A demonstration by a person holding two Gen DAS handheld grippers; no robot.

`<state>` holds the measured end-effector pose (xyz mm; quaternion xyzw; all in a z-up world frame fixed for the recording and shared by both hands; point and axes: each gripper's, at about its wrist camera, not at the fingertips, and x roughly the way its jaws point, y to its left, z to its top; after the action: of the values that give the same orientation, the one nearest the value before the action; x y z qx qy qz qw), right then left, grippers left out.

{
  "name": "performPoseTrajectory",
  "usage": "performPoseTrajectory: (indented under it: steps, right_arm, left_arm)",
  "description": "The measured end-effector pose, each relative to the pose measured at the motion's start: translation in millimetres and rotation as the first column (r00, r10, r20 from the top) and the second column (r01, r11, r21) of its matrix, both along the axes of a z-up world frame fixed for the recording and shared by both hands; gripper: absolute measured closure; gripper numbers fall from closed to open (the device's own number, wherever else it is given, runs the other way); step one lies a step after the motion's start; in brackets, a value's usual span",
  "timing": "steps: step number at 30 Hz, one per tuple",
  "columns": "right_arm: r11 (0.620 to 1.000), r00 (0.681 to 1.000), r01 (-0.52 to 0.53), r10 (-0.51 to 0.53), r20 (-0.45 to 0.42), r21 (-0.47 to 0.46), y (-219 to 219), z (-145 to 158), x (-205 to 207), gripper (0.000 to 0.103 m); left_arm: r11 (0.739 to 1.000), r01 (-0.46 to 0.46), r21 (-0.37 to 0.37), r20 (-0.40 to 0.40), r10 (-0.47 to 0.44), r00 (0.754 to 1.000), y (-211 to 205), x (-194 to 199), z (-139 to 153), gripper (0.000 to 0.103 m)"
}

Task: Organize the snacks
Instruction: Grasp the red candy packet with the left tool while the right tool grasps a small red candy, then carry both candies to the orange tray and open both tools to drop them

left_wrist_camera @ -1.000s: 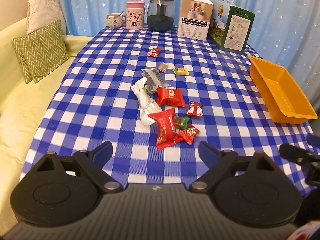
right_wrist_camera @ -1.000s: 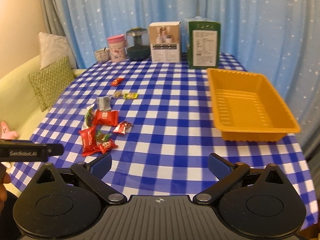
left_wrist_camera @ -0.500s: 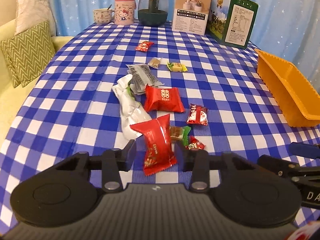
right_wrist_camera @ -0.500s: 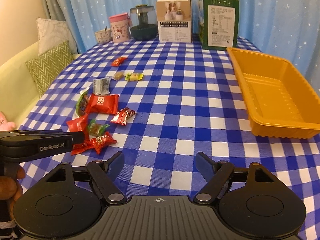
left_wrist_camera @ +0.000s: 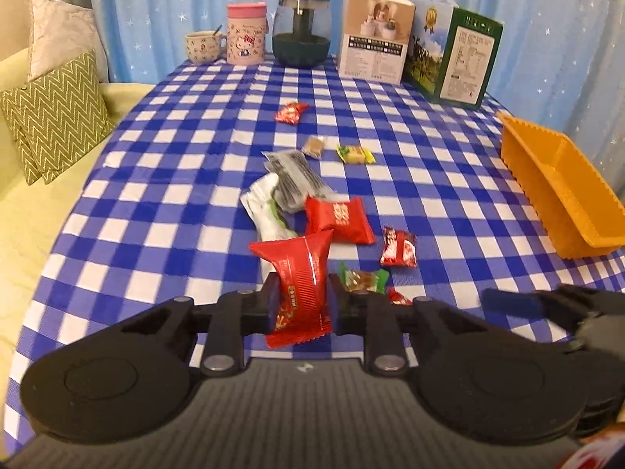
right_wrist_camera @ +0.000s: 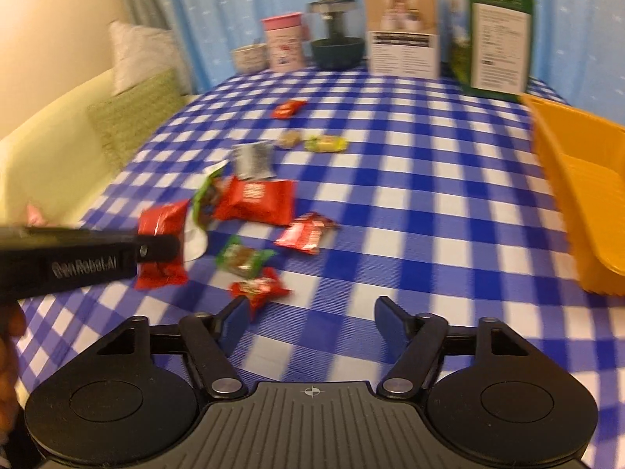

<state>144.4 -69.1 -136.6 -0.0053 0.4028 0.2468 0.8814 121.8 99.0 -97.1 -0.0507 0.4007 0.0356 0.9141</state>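
Observation:
My left gripper [left_wrist_camera: 299, 305] is shut on a long red snack packet [left_wrist_camera: 299, 281] and holds it just above the blue checked tablecloth; the packet also shows in the right wrist view [right_wrist_camera: 162, 242]. My right gripper [right_wrist_camera: 310, 314] is open and empty, low over the cloth beside a small red candy [right_wrist_camera: 259, 287]. Several snacks lie in the middle: a red pillow pack [left_wrist_camera: 338, 221], a green-ended candy [left_wrist_camera: 361, 279], a small red candy [left_wrist_camera: 398, 246], a white-green packet [left_wrist_camera: 265, 211], a grey packet [left_wrist_camera: 295, 178]. The orange tray [left_wrist_camera: 562, 191] stands at the right, empty.
A mug [left_wrist_camera: 203, 47], a pink Hello Kitty tin [left_wrist_camera: 246, 35], a dark glass pot [left_wrist_camera: 300, 35] and two cartons [left_wrist_camera: 375, 35] line the far edge. More candies [left_wrist_camera: 291, 112] lie mid-table. A yellow sofa with cushions [left_wrist_camera: 54, 117] is on the left.
My left gripper moved forward, closed on the long red packet and lifted it. My right gripper dropped lower and moved left toward the snacks, its jaws narrowing a little.

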Motion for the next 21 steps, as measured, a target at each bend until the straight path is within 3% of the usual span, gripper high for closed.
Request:
performPoseTrajectory:
  steps: [10, 15, 21]
  right_arm:
    - [0.973, 0.976, -0.195, 0.205, 0.079, -0.122, 41, -21, 5, 0.057]
    - [0.970, 0.975, -0.200, 0.212, 0.074, -0.138, 43, -26, 13, 0.073]
    - [0.980, 0.982, -0.154, 0.166, 0.093, -0.130, 29, -14, 7, 0.073]
  left_arm:
    - [1.000, -0.015, -0.024, -0.009, 0.015, 1.000, 15, -2, 4, 0.081]
    - [0.999, -0.019, -0.032, -0.020, 0.018, 1.000, 15, -3, 1, 0.081]
    - [0.999, 0.001, -0.032, -0.020, -0.002, 1.000, 5, -3, 6, 0.081]
